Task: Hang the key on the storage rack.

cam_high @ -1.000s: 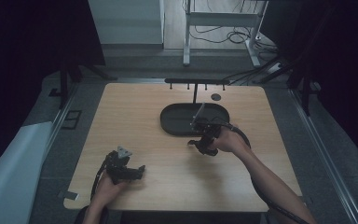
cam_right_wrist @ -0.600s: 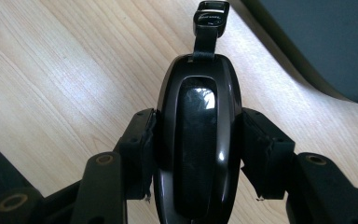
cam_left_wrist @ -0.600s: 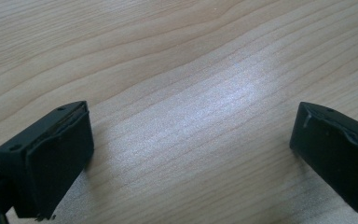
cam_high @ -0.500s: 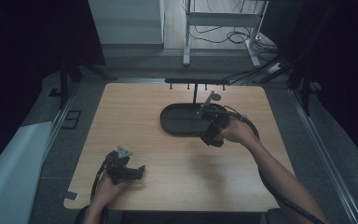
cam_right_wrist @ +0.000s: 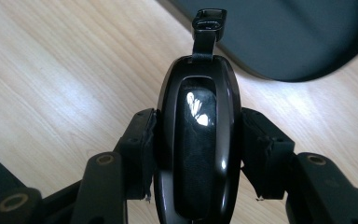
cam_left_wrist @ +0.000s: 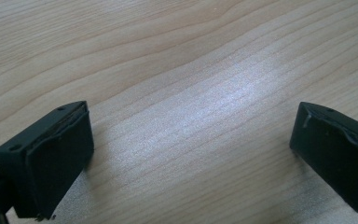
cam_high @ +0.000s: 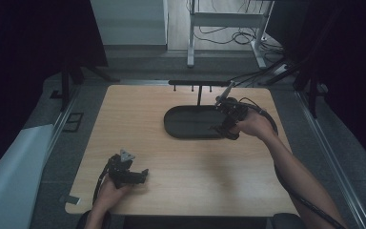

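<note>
My right gripper [cam_right_wrist: 198, 144] is shut on a glossy black oval fob [cam_right_wrist: 198, 112] with a small loop [cam_right_wrist: 209, 21] at its top, held upright between both jaws. In the high view the right gripper [cam_high: 228, 129] hovers at the right end of a black oval base [cam_high: 186, 125], from which a thin post carries a horizontal hanging bar [cam_high: 198, 83] with small pegs. Near the table's front left, my left gripper [cam_high: 142, 175] rests low over the wood. Its jaws stand wide apart and open in the left gripper view [cam_left_wrist: 191, 135], with bare wood between them.
The light wooden table [cam_high: 138, 119] has dark floor around it. A cable [cam_high: 267, 119] loops from the right gripper along the forearm. A white metal frame [cam_high: 228, 19] and loose cables lie on the floor behind the table.
The right gripper has carried the fob away from the person and to the right, from the tray's front edge to its right end near the bar. The left gripper has stayed put.
</note>
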